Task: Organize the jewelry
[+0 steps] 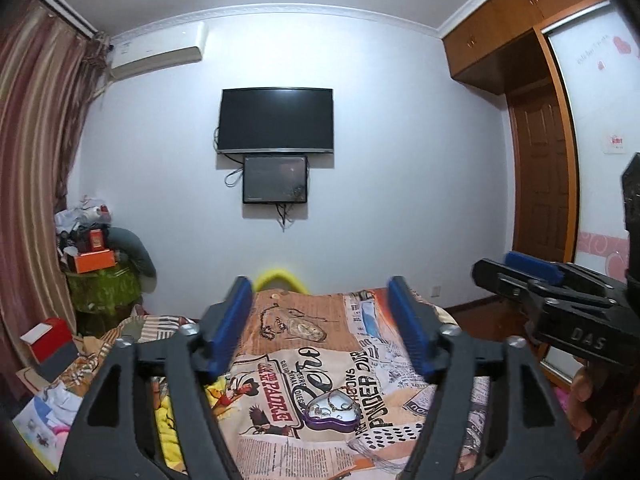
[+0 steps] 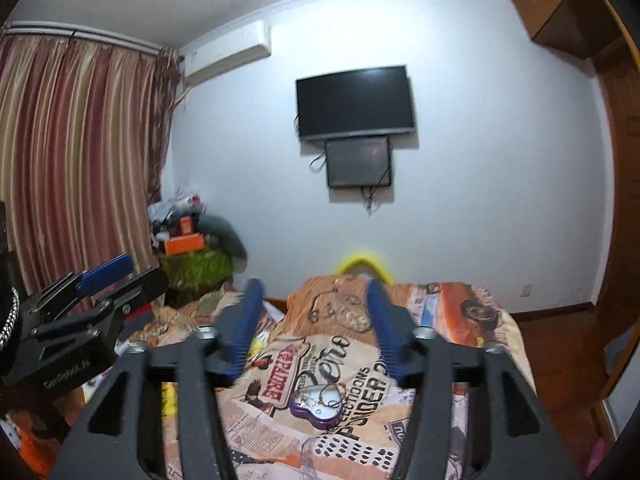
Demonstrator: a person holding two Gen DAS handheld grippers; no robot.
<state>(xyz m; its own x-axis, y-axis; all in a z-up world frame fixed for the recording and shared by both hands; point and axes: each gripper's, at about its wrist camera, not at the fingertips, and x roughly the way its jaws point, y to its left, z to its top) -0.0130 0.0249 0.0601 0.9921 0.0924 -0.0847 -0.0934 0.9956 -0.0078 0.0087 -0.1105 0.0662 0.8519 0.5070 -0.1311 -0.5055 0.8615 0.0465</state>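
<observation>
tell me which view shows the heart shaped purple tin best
The left wrist view: the purple heart tin lies sharp on the bedspread, with the jewelry inside visible. The right wrist view shows the same tin blurred, so its contents are harder to make out.

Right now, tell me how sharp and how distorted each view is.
Left wrist view: mostly sharp, the print on the bedspread is readable; the fisheye bends the curtain and wardrobe. Right wrist view: motion-blurred, the blue pads and heart tin are smeared, with the same bowing and dark corners.
</observation>
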